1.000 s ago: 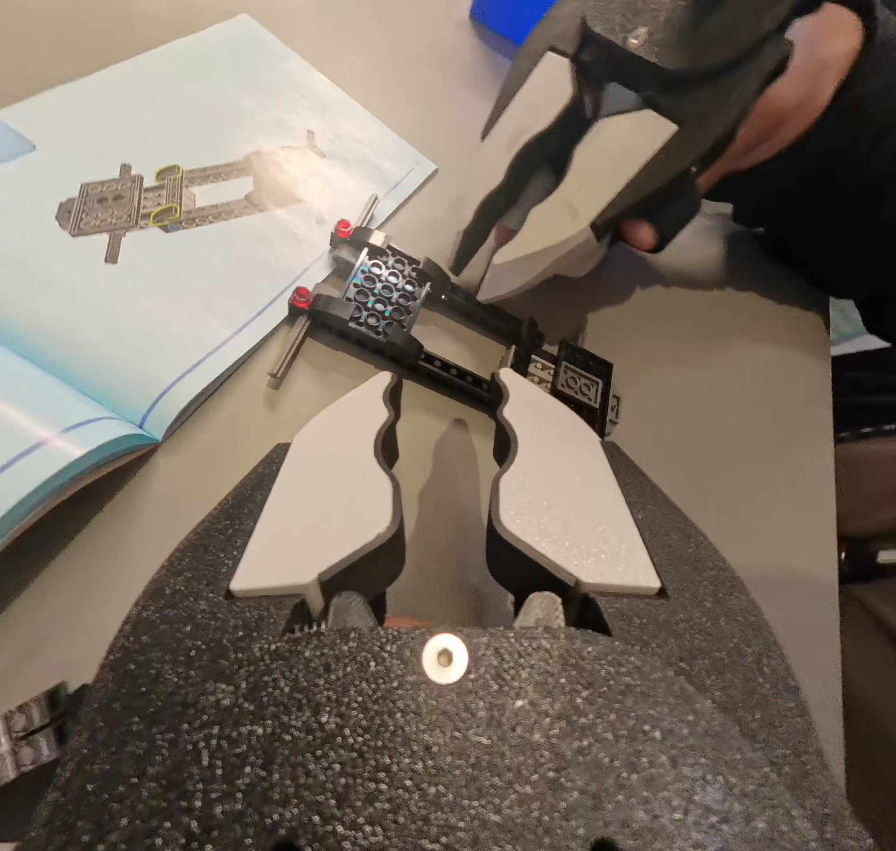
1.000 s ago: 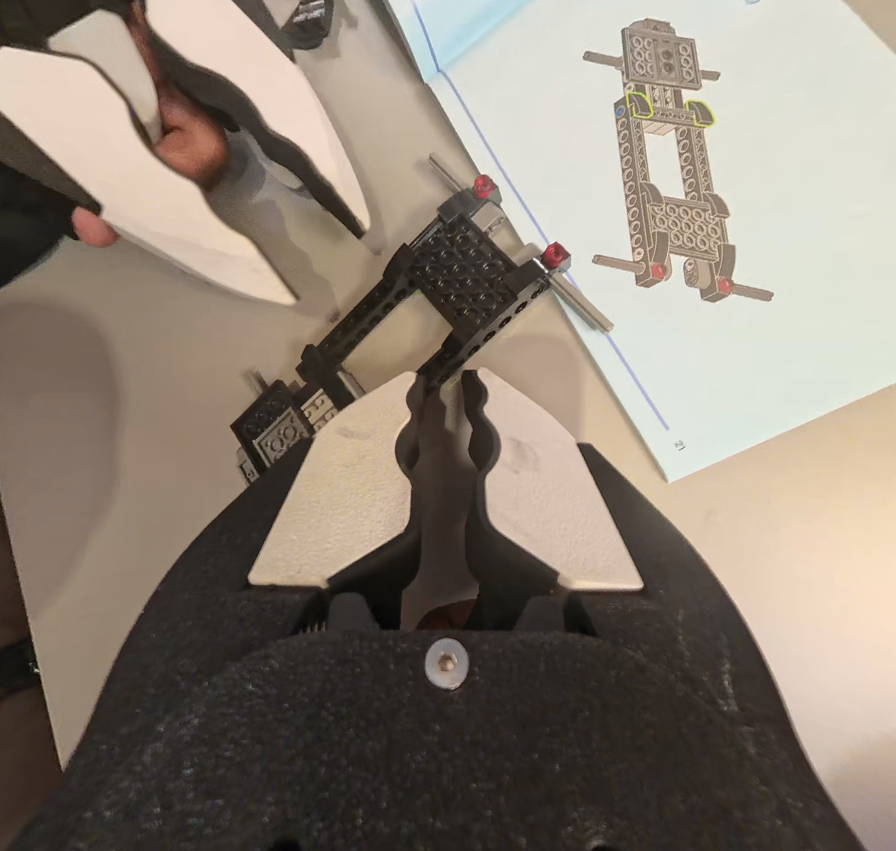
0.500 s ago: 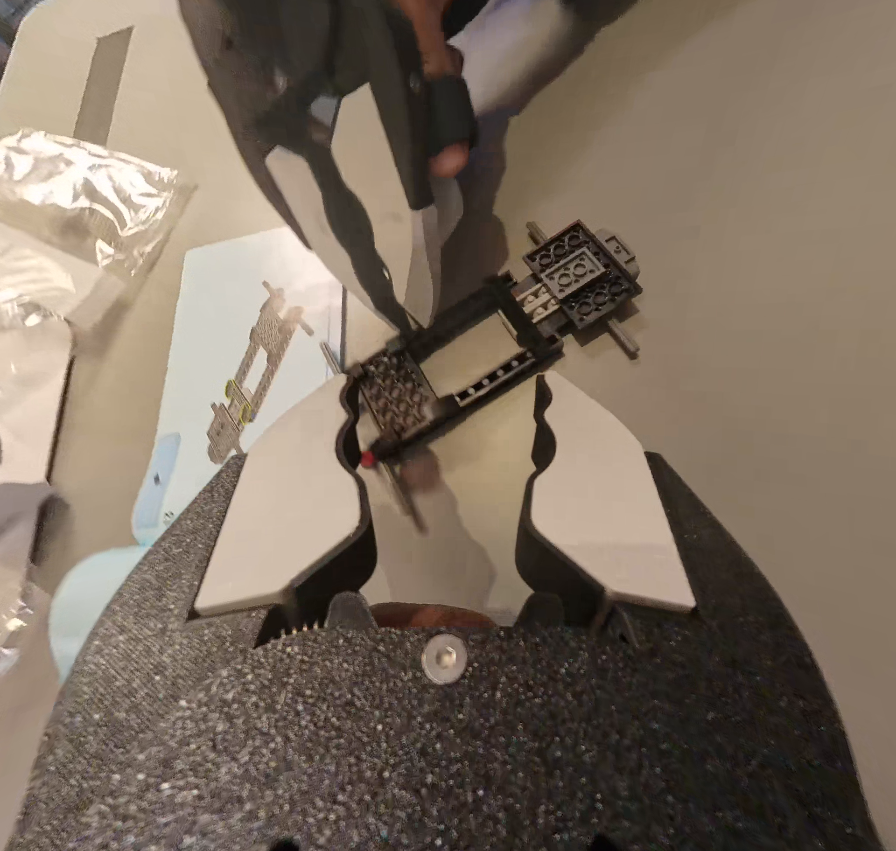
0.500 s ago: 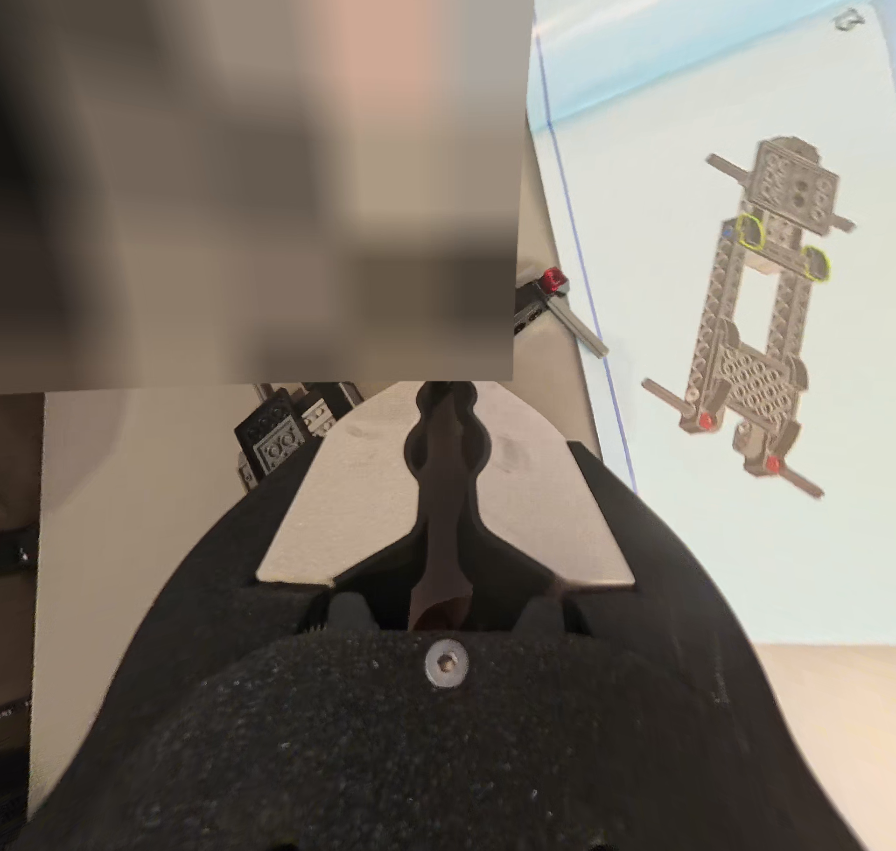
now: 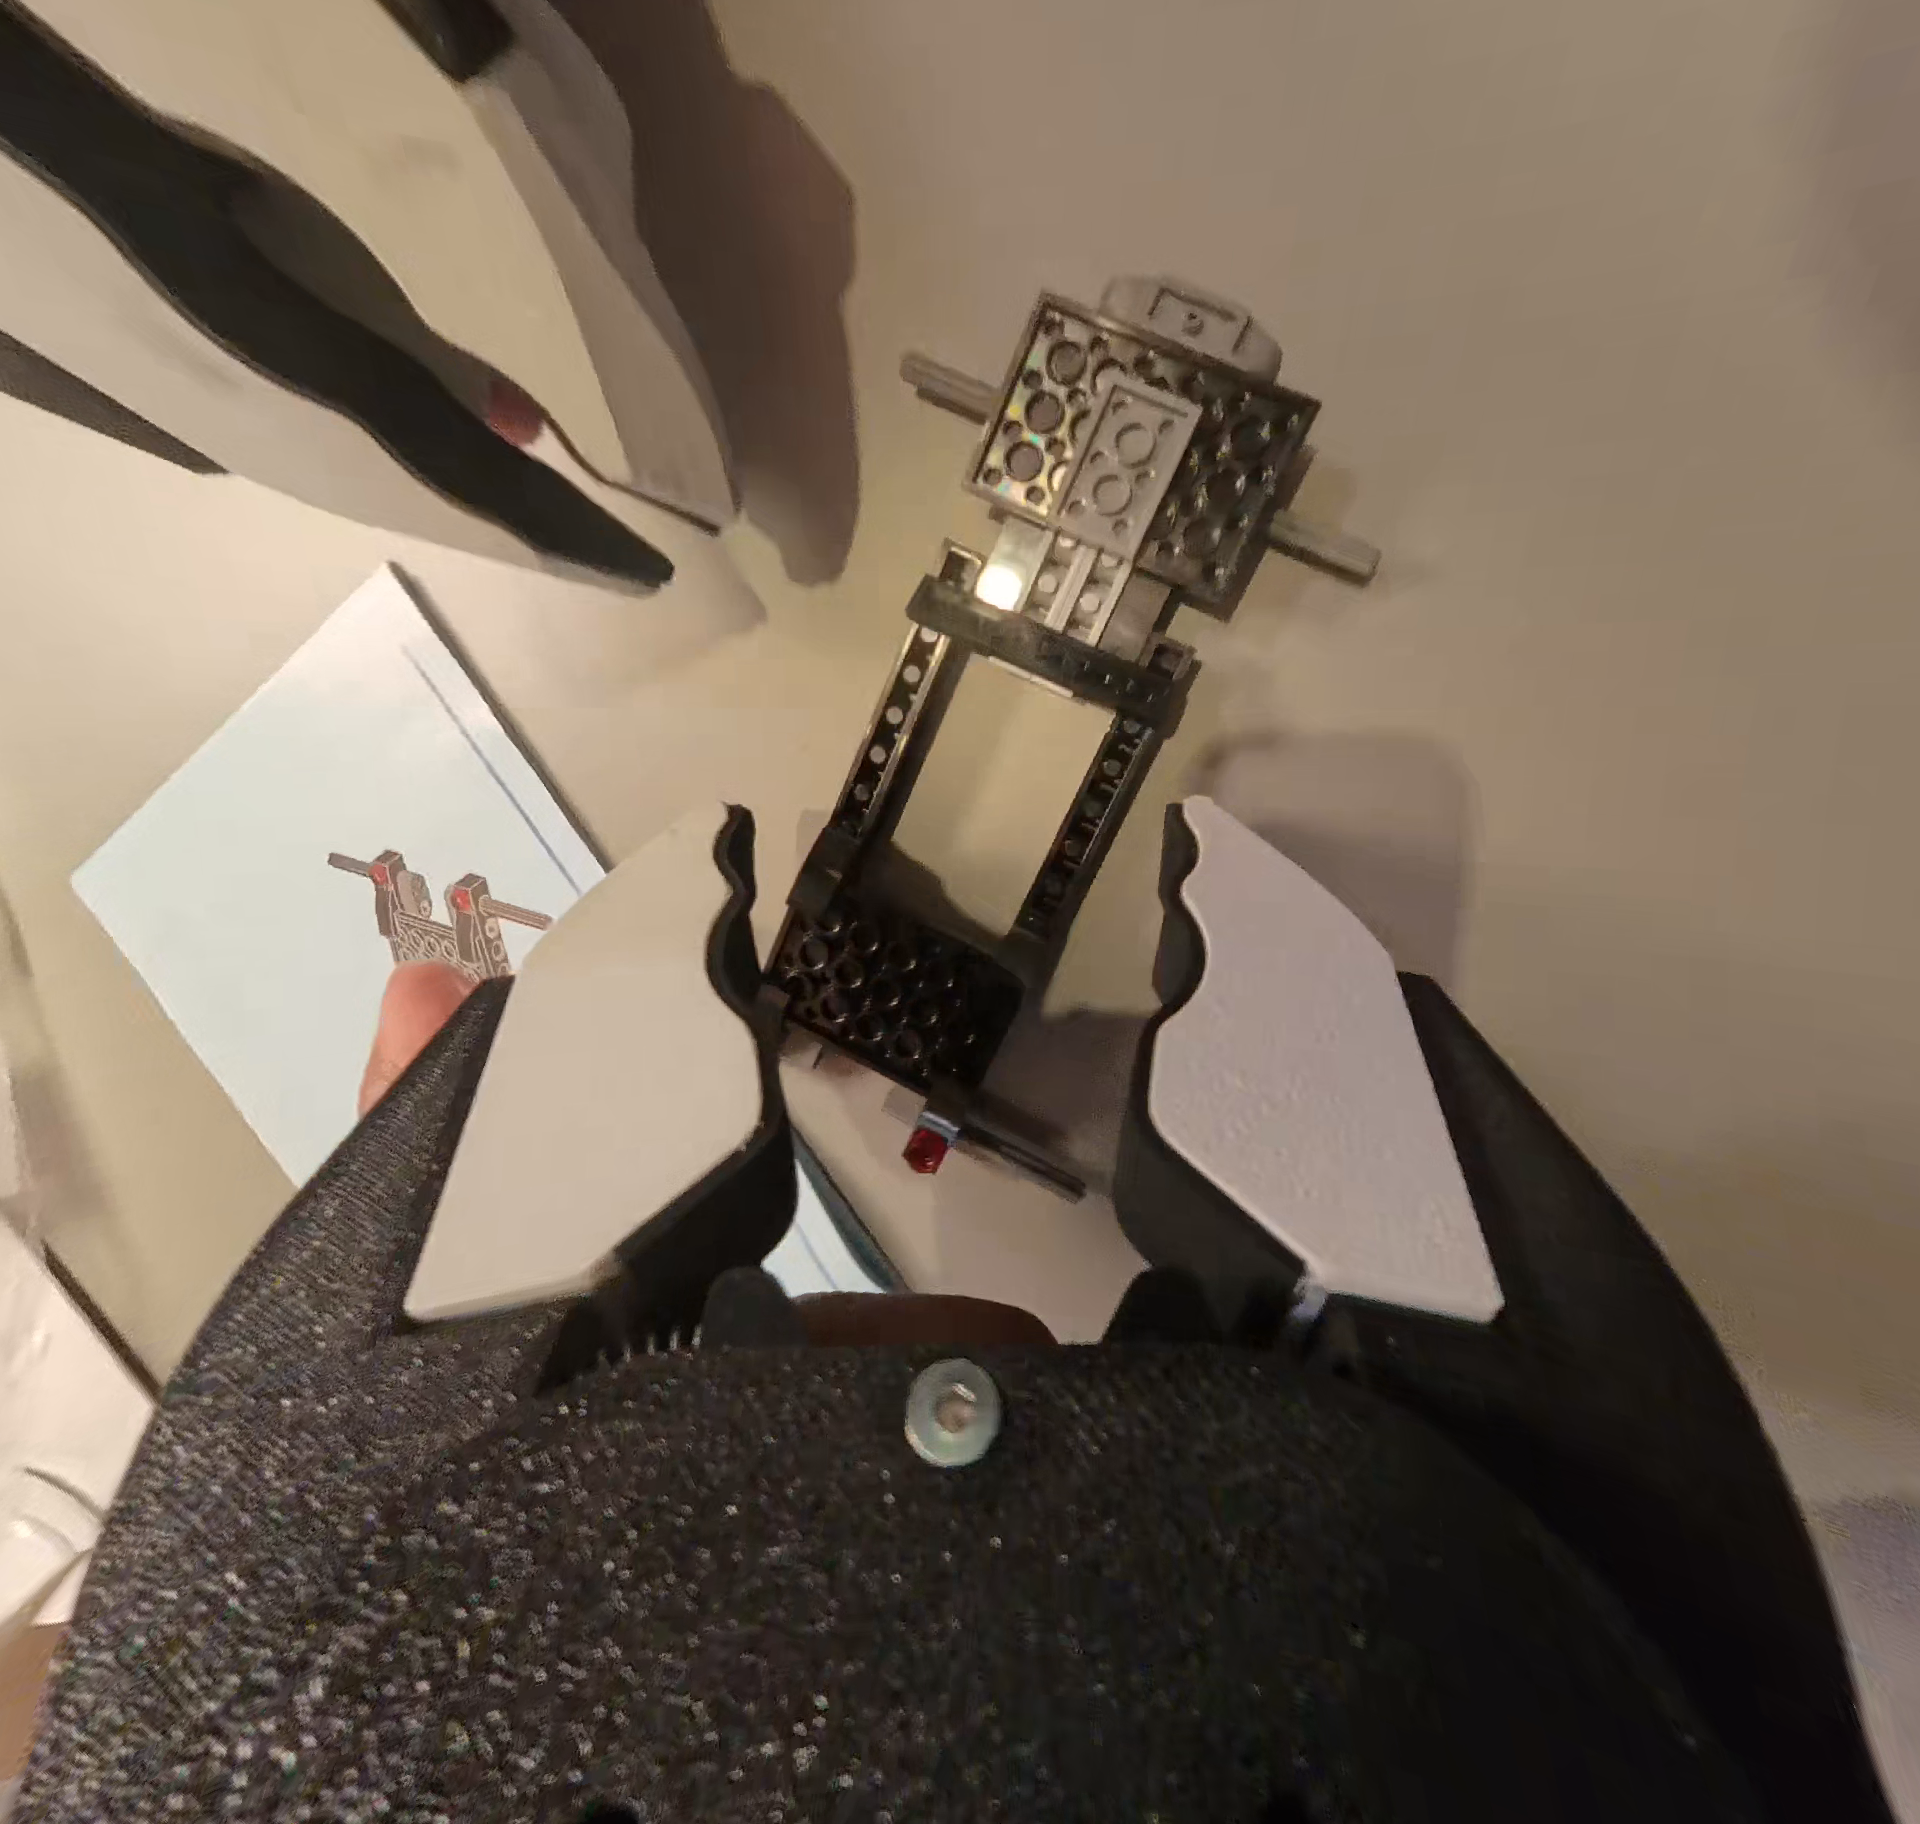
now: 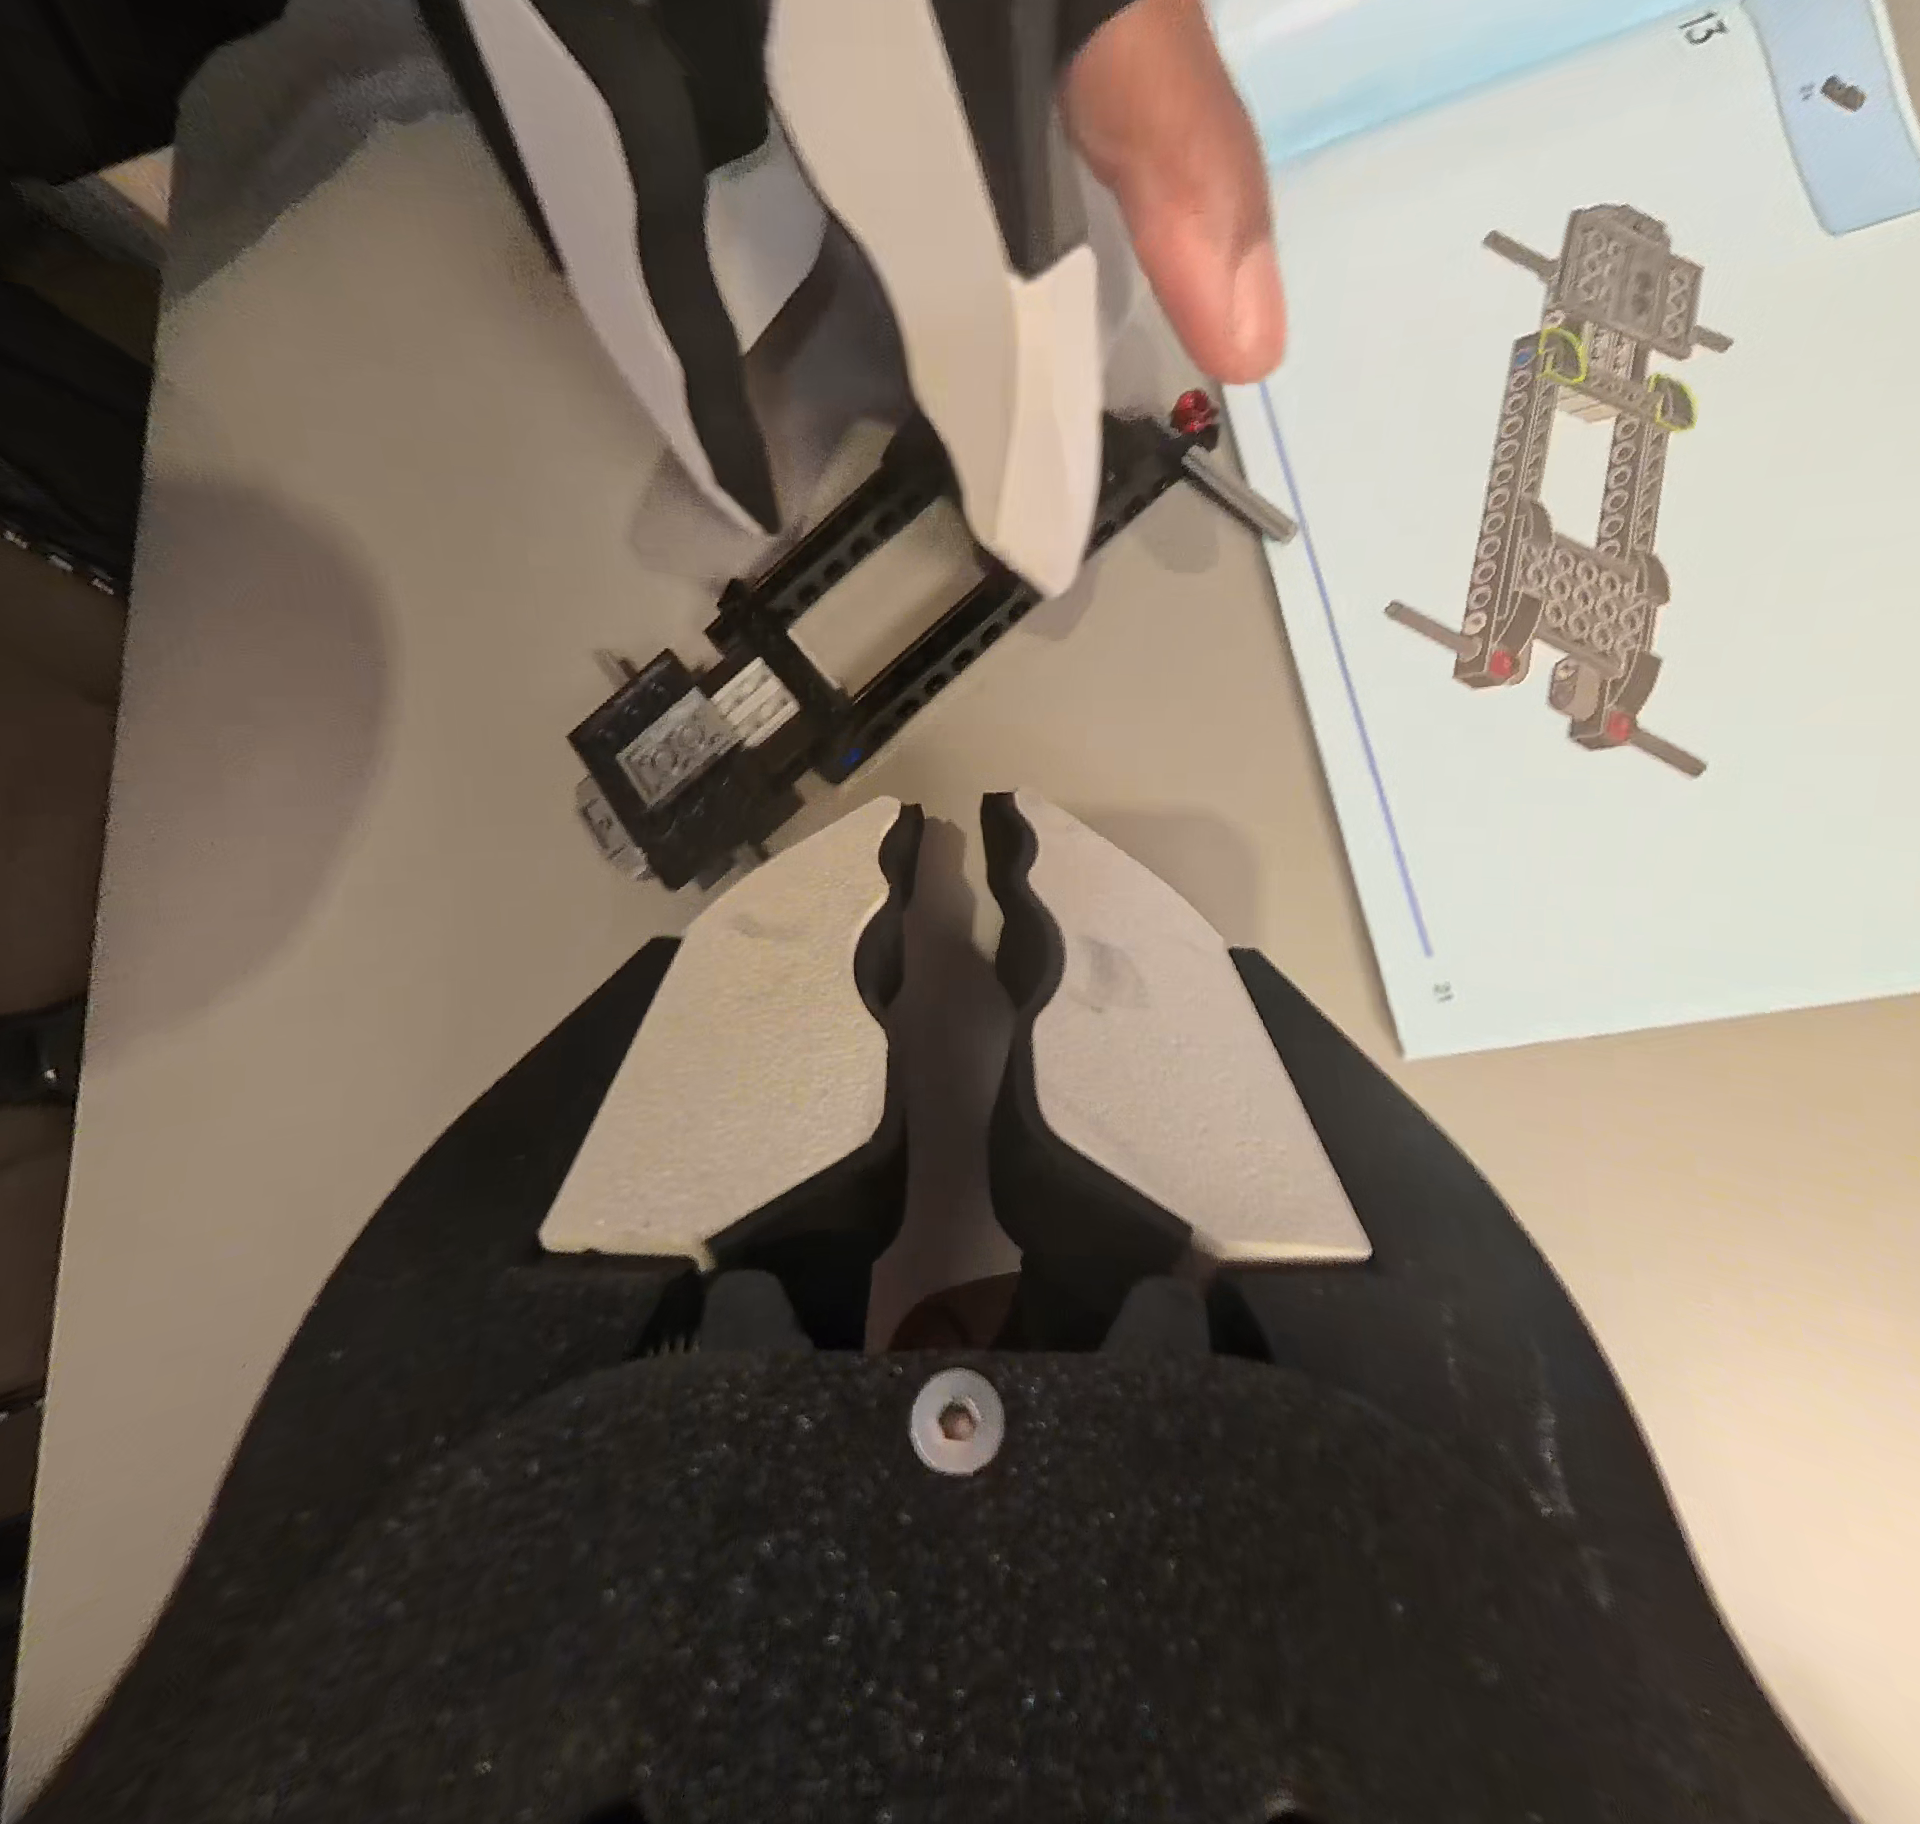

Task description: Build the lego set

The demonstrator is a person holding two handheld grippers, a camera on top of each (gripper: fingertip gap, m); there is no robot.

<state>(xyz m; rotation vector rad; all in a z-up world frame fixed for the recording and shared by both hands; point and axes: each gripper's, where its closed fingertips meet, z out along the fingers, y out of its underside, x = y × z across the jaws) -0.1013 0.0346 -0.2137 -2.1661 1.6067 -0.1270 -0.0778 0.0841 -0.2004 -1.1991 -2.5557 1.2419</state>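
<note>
Left hand-held gripper (image 5: pixel 951 818) had spread wide around the black brick frame (image 5: pixel 997 798), seemingly gripping nothing; right hand-held gripper (image 6: pixel 951 808), slightly parted, sat empty nearby.

The brick frame (image 5: pixel 997 798) is black, with a grey studded plate (image 5: pixel 1127 449) on the far end and light grey bricks (image 6: pixel 750 706) under it. It has a red pin (image 5: pixel 923 1148) on a grey axle (image 5: pixel 1023 1156), and one small blue dot (image 6: pixel 852 759) on a side beam. The table (image 5: pixel 1558 320) is plain beige. The booklet (image 6: pixel 1558 839) page is pale blue with a thin blue line and a grey drawing with red and yellow-green marks. Both grippers (image 5: pixel 956 818) (image 6: pixel 951 803) have white fingers (image 5: pixel 1299 1047) with black pads and a black speckled body.
</note>
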